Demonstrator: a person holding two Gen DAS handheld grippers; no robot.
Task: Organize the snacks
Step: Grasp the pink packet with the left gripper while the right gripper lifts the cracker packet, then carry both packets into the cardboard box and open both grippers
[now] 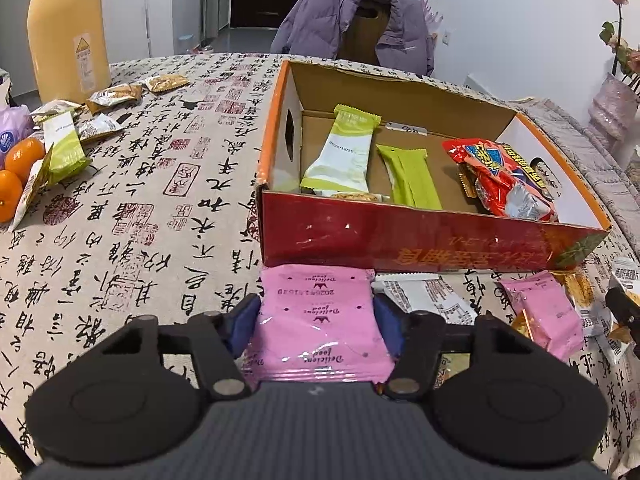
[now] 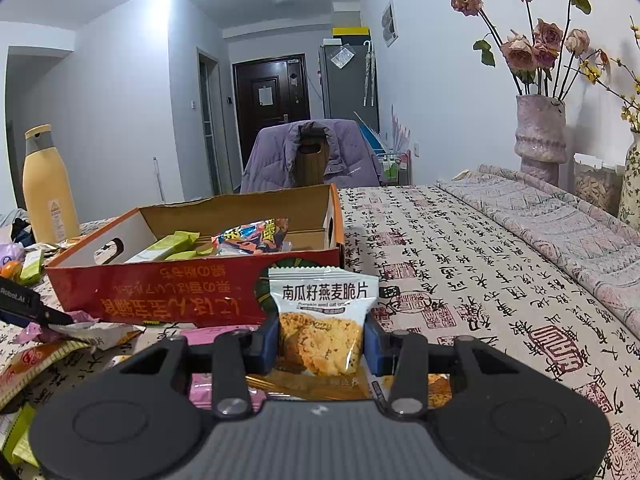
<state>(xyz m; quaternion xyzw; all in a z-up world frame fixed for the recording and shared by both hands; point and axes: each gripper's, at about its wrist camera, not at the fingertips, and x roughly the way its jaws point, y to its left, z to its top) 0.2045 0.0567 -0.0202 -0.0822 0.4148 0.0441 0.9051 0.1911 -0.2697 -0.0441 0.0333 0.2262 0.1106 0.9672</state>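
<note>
At far left a tall yellow plastic bottle (image 1: 66, 28) stands behind a loose scatter of green and brown snack sachets (image 1: 66, 148) and two oranges (image 1: 22, 154), well apart from the box, presumably the unsorted stock.

The left gripper (image 1: 318, 322) brackets a flat pink foil snack packet (image 1: 320, 320) lying on the printed tablecloth (image 1: 160, 200) just before the box. Its blue pads sit against both side edges at a medium opening; the foil shows no clear buckle, so clamping force cannot be confirmed. The packet's long axis runs along the fingers, toward the box wall.

The open red-and-orange cardboard box (image 1: 400, 240) serves as the collection bin. It holds two pale green bar wrappers (image 1: 340, 152), long axes running front to back, and a crumpled red foil bag (image 1: 504, 178) at right.

The right gripper (image 2: 322, 344), nearly closed, pinches a clear-windowed white oat-crisp sachet (image 2: 322, 320) upright, its top seal uppermost, near the box's front corner, ready for transfer.
</note>
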